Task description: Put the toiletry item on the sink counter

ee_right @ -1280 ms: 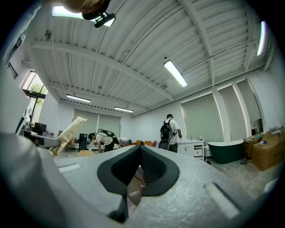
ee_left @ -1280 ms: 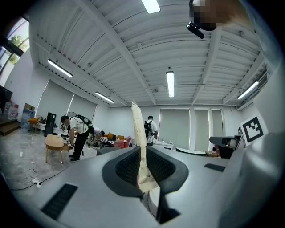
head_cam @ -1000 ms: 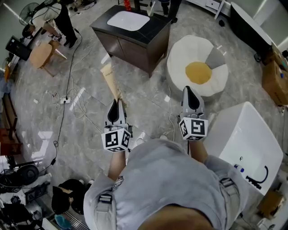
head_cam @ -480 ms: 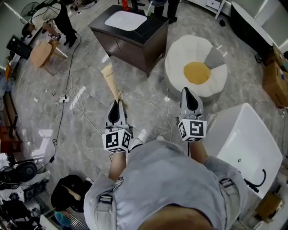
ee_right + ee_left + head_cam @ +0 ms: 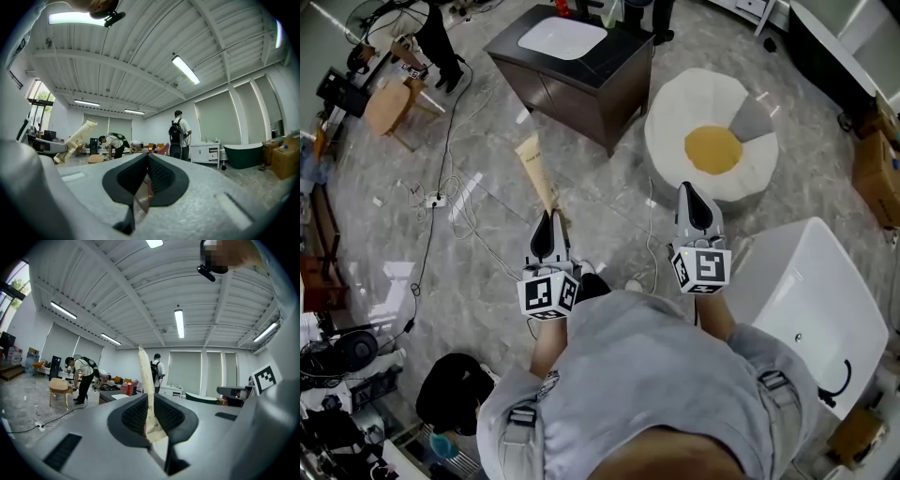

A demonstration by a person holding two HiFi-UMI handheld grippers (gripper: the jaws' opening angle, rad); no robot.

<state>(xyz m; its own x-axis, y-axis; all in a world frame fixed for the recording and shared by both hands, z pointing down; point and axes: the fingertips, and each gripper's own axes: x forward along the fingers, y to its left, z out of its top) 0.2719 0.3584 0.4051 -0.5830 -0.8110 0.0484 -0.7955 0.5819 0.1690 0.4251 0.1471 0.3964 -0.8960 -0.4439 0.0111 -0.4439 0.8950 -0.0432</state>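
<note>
The toiletry item is a long beige tube [image 5: 534, 169]. My left gripper [image 5: 547, 232] is shut on its crimped end, and the tube sticks out forward over the floor. In the left gripper view the tube [image 5: 145, 385] stands up between the closed pads of the left gripper [image 5: 151, 398]. The sink counter [image 5: 609, 70], a dark cabinet with a white basin [image 5: 561, 37], stands ahead on the marble floor, apart from both grippers. My right gripper [image 5: 692, 199] is shut and holds nothing. In its own view the right gripper [image 5: 146, 157] points level, and the tube [image 5: 75, 138] shows at the left.
A round white cushion with a yellow centre [image 5: 712, 141] lies right of the counter. A white bathtub [image 5: 806, 300] stands at the right. Cables [image 5: 450, 206] trail over the floor at the left. A person bends over a wooden stool [image 5: 389, 108]. Cardboard boxes [image 5: 874, 169] sit far right.
Both grippers have been carried a little way across the floor, the tube still in the left one. The bathtub and the floor clutter have slid back in the head view.
</note>
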